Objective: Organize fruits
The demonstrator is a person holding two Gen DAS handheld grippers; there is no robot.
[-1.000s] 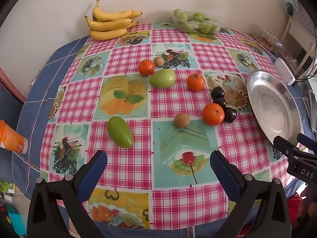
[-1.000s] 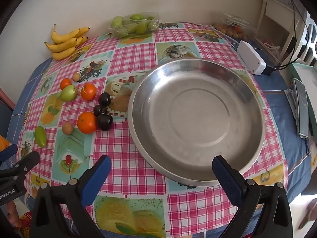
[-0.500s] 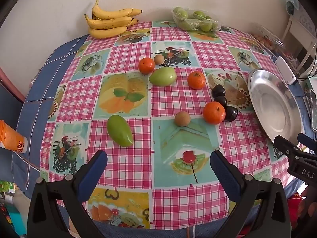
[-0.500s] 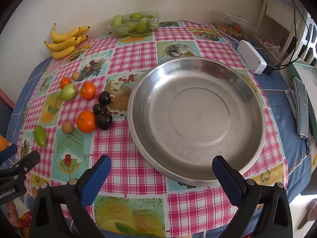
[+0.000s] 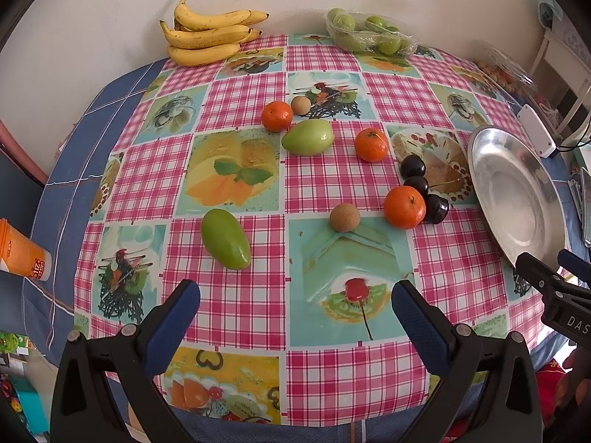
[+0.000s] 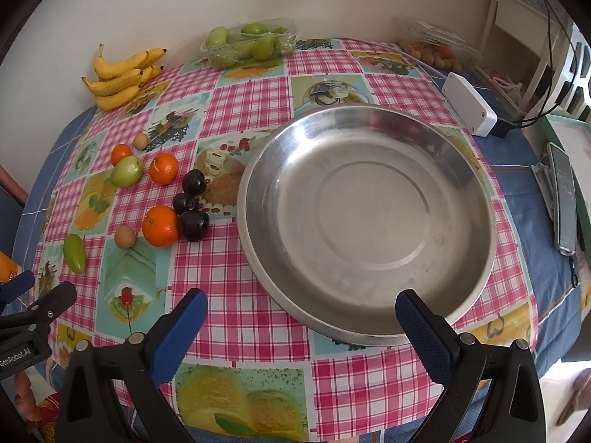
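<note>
Two grippers hang above the near edge of a round table covered by a pink-checked, fruit-printed plastic tablecloth (image 5: 240, 306). The left gripper (image 5: 295, 313) has its blue-padded jaws spread wide with nothing between them, aimed at the loose fruit. The right gripper (image 6: 301, 323) is likewise spread wide and holds nothing, its view filled by a large round stainless-steel dish (image 6: 369, 221) that has no fruit in it.

Left of the dish lie the scattered pieces: three orange tangerines, the nearest one (image 5: 404, 206) touching a cluster of three dark, glossy cherries (image 5: 424, 193), with a small brown round fruit (image 5: 344, 217) just beside it. An elongated green mango (image 5: 225, 239) lies apart toward the left gripper, and a rounder pale green fruit (image 5: 308, 137) sits farther back between two tangerines.

Against the wall rest a bunch of yellow bananas (image 5: 207, 37) and a clear plastic punnet of green fruit (image 5: 369, 35). A white rectangular box (image 6: 469, 110) sits beyond the dish.
</note>
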